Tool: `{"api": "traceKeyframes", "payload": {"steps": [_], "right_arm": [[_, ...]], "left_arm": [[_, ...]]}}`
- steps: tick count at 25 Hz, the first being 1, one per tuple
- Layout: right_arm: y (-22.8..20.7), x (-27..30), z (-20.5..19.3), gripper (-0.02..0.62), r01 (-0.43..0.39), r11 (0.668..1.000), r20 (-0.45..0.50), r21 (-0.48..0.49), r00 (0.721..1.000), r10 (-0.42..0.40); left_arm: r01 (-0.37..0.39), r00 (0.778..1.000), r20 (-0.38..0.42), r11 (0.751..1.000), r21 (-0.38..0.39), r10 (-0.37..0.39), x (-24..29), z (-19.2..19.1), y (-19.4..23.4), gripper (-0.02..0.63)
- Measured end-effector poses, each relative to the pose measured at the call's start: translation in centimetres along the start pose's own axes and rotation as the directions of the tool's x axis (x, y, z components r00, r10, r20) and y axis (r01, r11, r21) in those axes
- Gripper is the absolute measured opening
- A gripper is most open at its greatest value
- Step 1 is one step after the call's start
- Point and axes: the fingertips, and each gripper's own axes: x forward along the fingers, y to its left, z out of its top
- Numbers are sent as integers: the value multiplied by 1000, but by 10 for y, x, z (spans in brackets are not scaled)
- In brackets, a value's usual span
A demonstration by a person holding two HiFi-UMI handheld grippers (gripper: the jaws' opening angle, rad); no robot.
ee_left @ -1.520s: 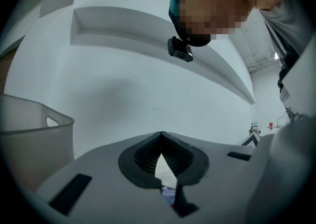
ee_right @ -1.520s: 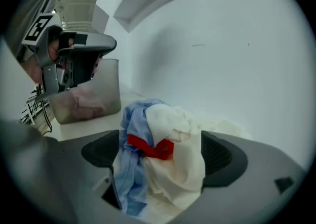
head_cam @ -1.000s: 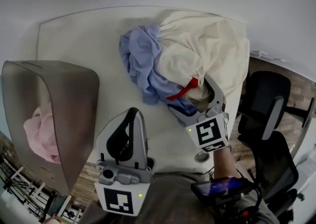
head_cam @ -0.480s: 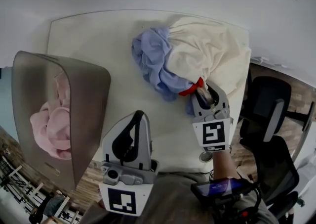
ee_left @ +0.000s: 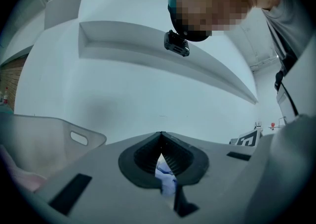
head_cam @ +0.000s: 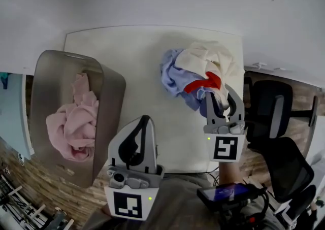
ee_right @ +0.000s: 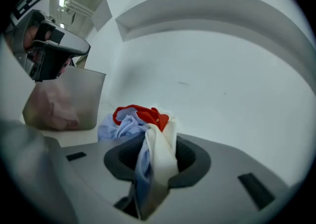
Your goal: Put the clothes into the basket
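A bundle of clothes lies on the white table (head_cam: 132, 56): a cream garment (head_cam: 208, 59), a blue one (head_cam: 175, 79) and a red piece (head_cam: 203, 81). My right gripper (head_cam: 219, 97) has the near edge of this bundle between its closing jaws. In the right gripper view the cream and blue cloth (ee_right: 148, 139) is pinched between the pads. The grey basket (head_cam: 109, 87) stands at the table's left with a pink garment (head_cam: 73, 122) inside. My left gripper (head_cam: 142, 121) hovers near the front edge, shut and empty, its tips (ee_left: 161, 136) together.
A black office chair (head_cam: 269, 117) stands right of the table. A dark phone-like device (head_cam: 228, 192) sits at the person's waist. A white wall runs behind the table. In the right gripper view, the basket (ee_right: 74, 94) is to the left.
My right gripper's jaws went from wide open to closed on the clothes. The pile has bunched up toward the gripper. The view has shifted, showing more of the basket's inside.
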Motion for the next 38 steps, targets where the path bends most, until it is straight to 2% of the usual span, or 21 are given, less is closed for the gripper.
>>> {"api": "traceKeyframes", "payload": {"steps": [8, 13, 17, 22, 28, 34, 38], "right_arm": [[-1, -52, 71, 117, 139, 990, 123, -9, 983, -136], [10, -81, 114, 115, 195, 981, 182, -17, 965, -188], [30, -101, 159, 115, 204, 979, 263, -24, 946, -191], [67, -118, 205, 115, 162, 987, 404, 1, 902, -149], [110, -127, 215, 115, 133, 991, 420, -28, 901, -109], [97, -135, 181, 117, 181, 983, 362, -17, 918, -162], [106, -163, 193, 117, 212, 977, 349, -16, 917, -193]], "left_arm": [[59, 995, 82, 997, 51, -63, -47, 45, 5, 8], [92, 988, 118, 994, 63, -99, -79, 71, 14, 9], [96, 979, 171, 992, 83, -109, -107, 97, 26, 8], [78, 963, 247, 989, 122, -106, -137, 125, 49, 8], [49, 959, 270, 988, 144, -87, -167, 136, 77, 9], [74, 959, 260, 987, 143, -109, -152, 120, 74, 8], [99, 953, 270, 985, 144, -135, -170, 128, 73, 9]]}}
